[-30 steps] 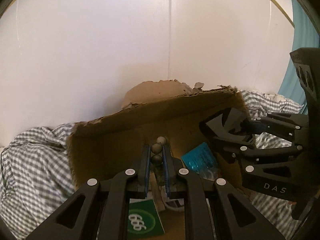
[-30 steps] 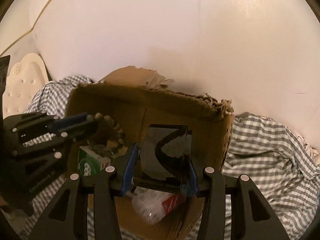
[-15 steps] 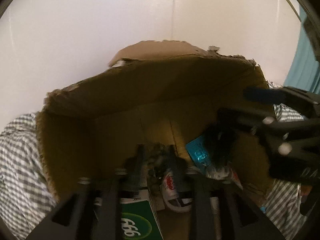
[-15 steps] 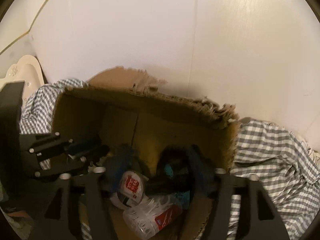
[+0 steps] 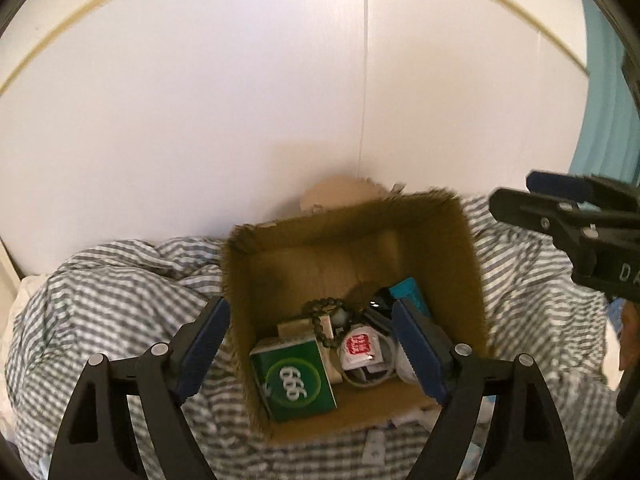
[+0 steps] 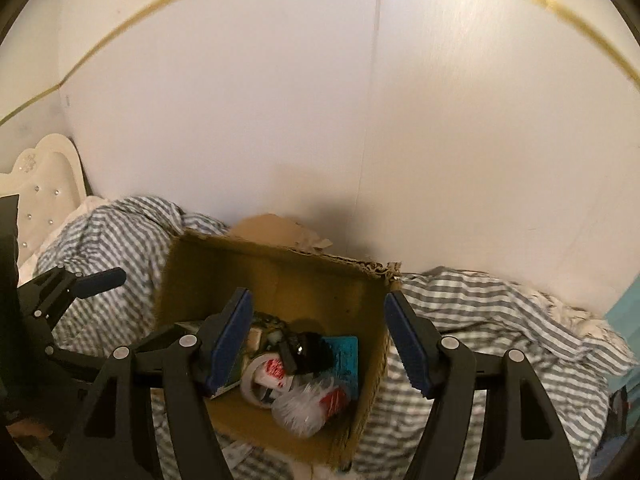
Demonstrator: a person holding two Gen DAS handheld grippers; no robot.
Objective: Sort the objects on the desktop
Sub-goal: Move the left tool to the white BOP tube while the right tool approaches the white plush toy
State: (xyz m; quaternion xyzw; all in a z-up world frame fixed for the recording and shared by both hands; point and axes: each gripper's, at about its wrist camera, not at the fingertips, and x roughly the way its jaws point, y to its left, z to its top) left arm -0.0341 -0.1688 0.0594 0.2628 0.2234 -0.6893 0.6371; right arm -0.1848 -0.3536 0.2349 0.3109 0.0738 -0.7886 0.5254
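An open cardboard box (image 5: pixel 472 276) (image 6: pixel 276 276) sits on a grey checked blanket. Inside lie a green box marked 666 (image 5: pixel 294 376), a dark bead bracelet (image 5: pixel 324 312), a tape roll with a red label (image 5: pixel 360 352) (image 6: pixel 266 372), a black object (image 6: pixel 308 350), a teal packet (image 5: pixel 412 296) (image 6: pixel 344 354) and a clear bag (image 6: pixel 308 404). My left gripper (image 5: pixel 310 344) is open and empty, above and in front of the box. My right gripper (image 6: pixel 318 340) is open and empty, also above the box. Each gripper shows at the edge of the other's view.
The grey checked blanket (image 5: pixel 112 304) (image 6: pixel 492 320) is rumpled around the box. A white wall stands close behind. A cream padded headboard (image 6: pixel 40 184) is at the far left. A teal curtain (image 5: pixel 604 128) hangs at the right.
Both grippers opened and pulled back up from the box. The bead bracelet left the left gripper and the black object left the right gripper; both now lie in the box.
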